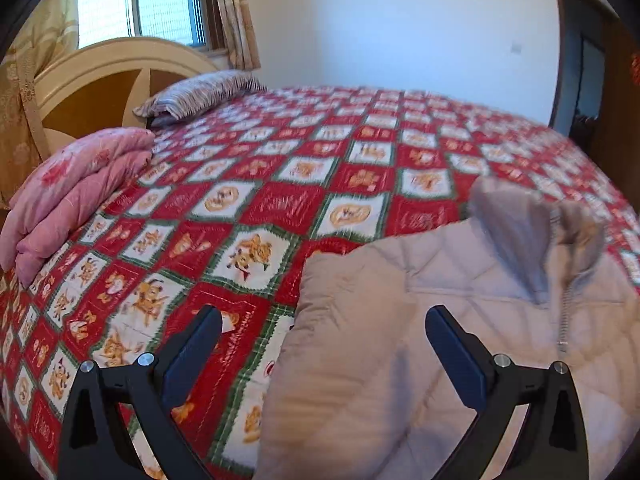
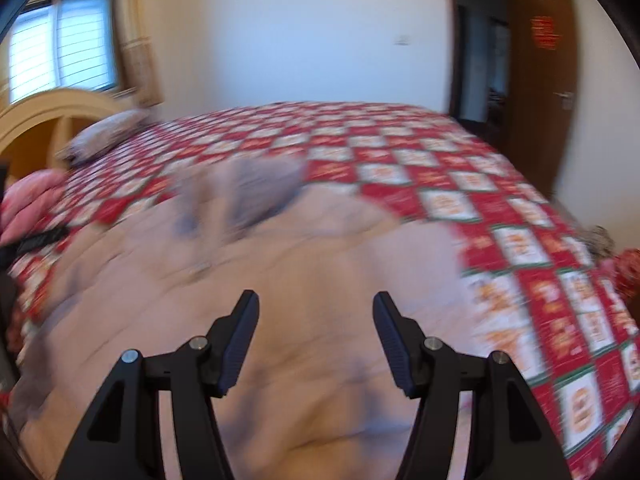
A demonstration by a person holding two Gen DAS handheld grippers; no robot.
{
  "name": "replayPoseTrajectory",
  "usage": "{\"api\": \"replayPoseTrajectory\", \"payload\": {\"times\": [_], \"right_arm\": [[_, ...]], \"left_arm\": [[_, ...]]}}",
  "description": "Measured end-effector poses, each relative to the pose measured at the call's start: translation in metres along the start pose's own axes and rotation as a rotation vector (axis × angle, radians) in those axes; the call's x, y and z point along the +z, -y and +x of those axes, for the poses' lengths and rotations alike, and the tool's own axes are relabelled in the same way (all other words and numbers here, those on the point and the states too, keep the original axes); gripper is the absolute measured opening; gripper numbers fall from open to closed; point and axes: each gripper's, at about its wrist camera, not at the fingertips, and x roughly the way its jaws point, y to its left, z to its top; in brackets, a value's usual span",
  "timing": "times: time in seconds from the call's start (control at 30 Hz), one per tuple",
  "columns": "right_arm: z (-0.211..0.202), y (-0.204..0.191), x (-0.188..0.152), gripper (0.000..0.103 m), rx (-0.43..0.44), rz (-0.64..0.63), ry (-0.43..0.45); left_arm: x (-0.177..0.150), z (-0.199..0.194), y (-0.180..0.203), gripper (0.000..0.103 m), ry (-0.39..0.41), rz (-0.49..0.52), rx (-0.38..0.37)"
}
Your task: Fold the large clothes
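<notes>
A pale beige quilted puffer jacket (image 1: 460, 320) lies spread on the red patterned bedspread (image 1: 280, 184), its grey-lined collar (image 1: 520, 224) and zipper toward the far side. My left gripper (image 1: 324, 316) is open and empty, its jaws astride the jacket's left shoulder and sleeve. In the right wrist view the jacket (image 2: 280, 280) fills the middle, blurred. My right gripper (image 2: 316, 300) is open and empty, held over the jacket's right part.
A folded pink quilt (image 1: 68, 204) and a striped pillow (image 1: 200, 96) lie by the cream headboard (image 1: 104, 76) at the left. A brown door (image 2: 540, 80) stands open at the far right. The bed's right edge (image 2: 592, 360) is close by.
</notes>
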Motion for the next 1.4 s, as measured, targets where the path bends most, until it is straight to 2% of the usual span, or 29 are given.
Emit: {"api": "replayPoseTrajectory", "payload": {"times": [0.1,0.23,0.3,0.33,0.43,0.73,1.4], "right_arm": [[0.023,0.029,0.016,0.062,-0.031,0.016,0.006],[0.059,0.037,0.023,0.044,-0.012,-0.058,-0.037],[0.079,0.04,0.02,0.044,0.017,-0.066,-0.096],[0.088,0.041,0.016,0.044,0.005,-0.075,-0.123],[0.103,0.045,0.004,0.044,0.014,-0.051,-0.158],[0.116,0.048,-0.007,0.044,0.006,-0.039,-0.201],[0.12,0.034,-0.011,0.044,-0.088,-0.121,-0.191]], "left_arm": [[-0.003,0.026,0.012,0.102,-0.043,0.029,0.018],[-0.012,0.047,0.028,0.102,-0.08,0.064,0.025],[-0.015,0.055,0.036,0.102,-0.091,0.081,0.026],[-0.016,0.057,0.038,0.102,-0.091,0.088,0.029],[-0.021,0.063,0.044,0.102,-0.083,0.106,0.042],[-0.028,0.065,0.052,0.102,-0.052,0.125,0.089],[-0.029,0.068,0.048,0.102,-0.061,0.103,0.062]]}}
